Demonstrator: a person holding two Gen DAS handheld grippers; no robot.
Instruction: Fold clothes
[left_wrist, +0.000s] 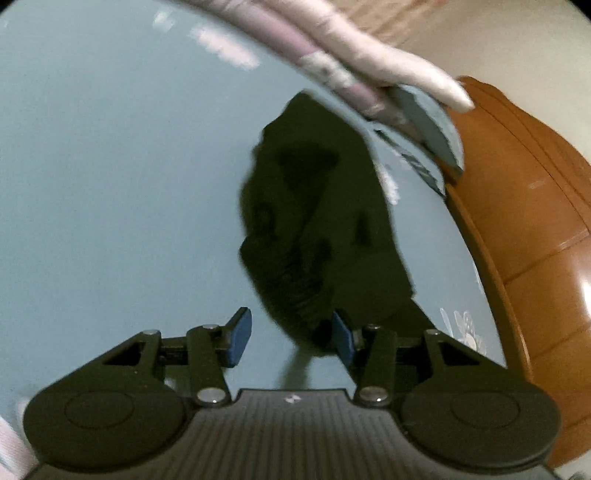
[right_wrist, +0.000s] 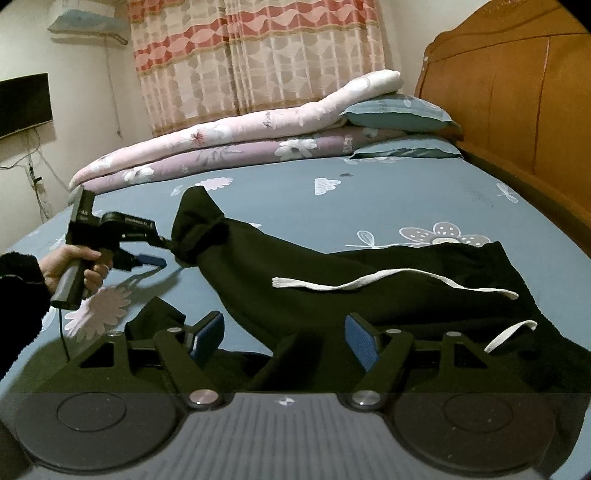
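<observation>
Your left hand-held gripper hangs with fingers spread beside the black trousers — one leg's cuff. Your right hand-held gripper gapes too, over the trousers on the bed.

No lettering can be read with certainty: the pale print on the side of the left gripper (seen from the right wrist view) is too small and blurred, and a cursive word on the pink quilt is likewise illegible.
</observation>
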